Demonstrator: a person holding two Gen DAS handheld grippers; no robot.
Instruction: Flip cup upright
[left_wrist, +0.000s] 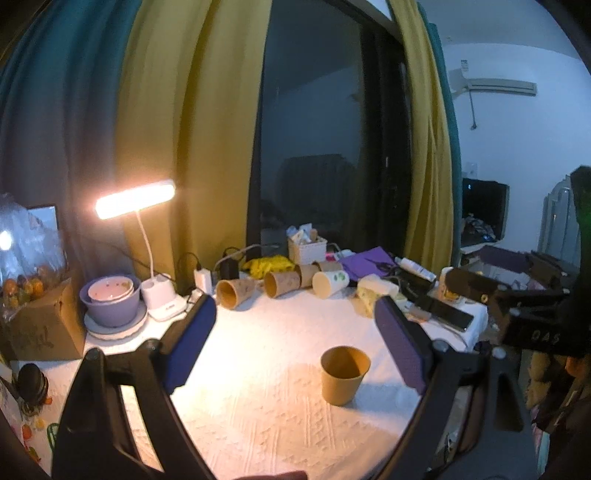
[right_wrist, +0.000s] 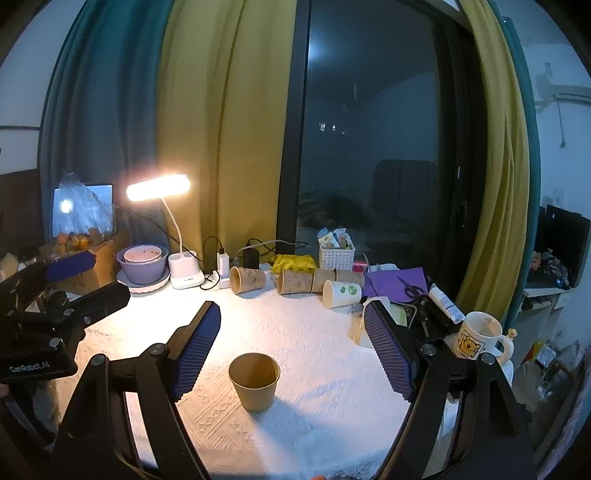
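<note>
A brown paper cup (left_wrist: 344, 374) stands upright, mouth up, on the white textured tablecloth (left_wrist: 258, 406). It also shows in the right wrist view (right_wrist: 254, 380). My left gripper (left_wrist: 295, 339) is open and empty, with the cup between and a little beyond its blue pads, nearer the right pad. My right gripper (right_wrist: 293, 343) is open and empty, held back from the cup, which sits nearer its left pad. Neither gripper touches the cup.
Several paper cups (right_wrist: 291, 281) lie on their sides at the back of the table. A lit desk lamp (right_wrist: 159, 188), stacked bowls (right_wrist: 142, 260), chargers, a white basket (right_wrist: 336, 254), purple paper with scissors (right_wrist: 399, 282) and a mug (right_wrist: 478, 334) crowd the back and right.
</note>
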